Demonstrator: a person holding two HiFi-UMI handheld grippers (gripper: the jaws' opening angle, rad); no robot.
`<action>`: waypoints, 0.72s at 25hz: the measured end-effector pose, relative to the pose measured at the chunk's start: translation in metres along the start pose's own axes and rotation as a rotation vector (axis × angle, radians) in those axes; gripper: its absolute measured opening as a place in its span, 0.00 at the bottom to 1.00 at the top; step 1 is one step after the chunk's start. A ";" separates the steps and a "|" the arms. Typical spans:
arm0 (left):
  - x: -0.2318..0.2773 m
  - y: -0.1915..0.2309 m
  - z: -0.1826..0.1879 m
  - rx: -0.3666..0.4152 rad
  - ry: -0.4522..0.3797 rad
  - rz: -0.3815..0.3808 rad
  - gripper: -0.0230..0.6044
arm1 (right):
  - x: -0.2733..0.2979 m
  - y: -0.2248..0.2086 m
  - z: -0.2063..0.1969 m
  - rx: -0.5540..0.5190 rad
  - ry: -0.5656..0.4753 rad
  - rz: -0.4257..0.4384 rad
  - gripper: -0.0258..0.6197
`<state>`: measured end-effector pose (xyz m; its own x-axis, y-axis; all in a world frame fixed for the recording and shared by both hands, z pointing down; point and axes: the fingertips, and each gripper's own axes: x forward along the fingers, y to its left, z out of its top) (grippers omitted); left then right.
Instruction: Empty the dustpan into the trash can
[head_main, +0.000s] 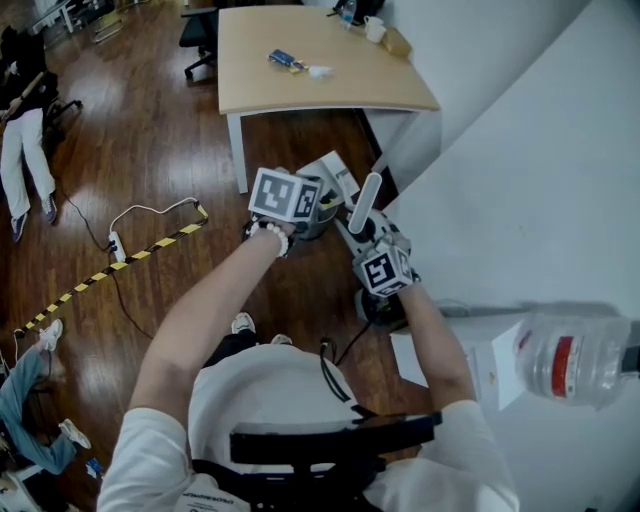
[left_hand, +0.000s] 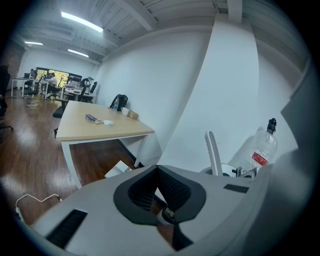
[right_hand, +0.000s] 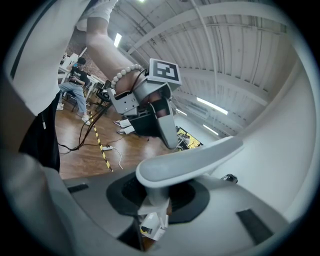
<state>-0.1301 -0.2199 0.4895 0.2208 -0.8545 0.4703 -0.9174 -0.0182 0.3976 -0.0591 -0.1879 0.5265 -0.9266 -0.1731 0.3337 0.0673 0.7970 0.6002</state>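
Observation:
In the right gripper view, my right gripper (right_hand: 155, 196) is shut on the stem of the dustpan's pale grey handle (right_hand: 190, 159), which arches up to the right. The head view shows that handle (head_main: 366, 203) upright above the right gripper (head_main: 366, 238) beside the white wall; the pan itself is hidden. My left gripper (head_main: 300, 214) hovers just left of it over a dark container (head_main: 320, 220), apparently the trash can. In the left gripper view its jaws (left_hand: 157, 170) meet with nothing visible between them, and the handle (left_hand: 213, 152) rises to the right.
A wooden table (head_main: 320, 70) stands ahead with small items on it. A power strip with cable (head_main: 118, 245) and striped tape (head_main: 110, 270) lie on the floor to the left. A water bottle (head_main: 573, 360) rests on a white ledge at the right. A person (head_main: 25, 130) sits at the far left.

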 end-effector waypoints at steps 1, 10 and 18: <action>0.000 -0.001 0.000 0.002 0.001 0.002 0.02 | -0.001 0.001 0.000 -0.007 -0.001 0.003 0.19; -0.003 -0.003 -0.002 0.010 0.009 0.006 0.02 | -0.005 0.036 0.008 -0.127 -0.016 0.073 0.19; -0.002 -0.005 -0.006 0.008 0.011 0.009 0.02 | -0.008 0.036 0.003 -0.118 -0.005 0.073 0.19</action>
<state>-0.1240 -0.2148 0.4915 0.2161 -0.8490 0.4823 -0.9221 -0.0150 0.3867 -0.0503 -0.1563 0.5436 -0.9194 -0.1145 0.3762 0.1769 0.7340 0.6557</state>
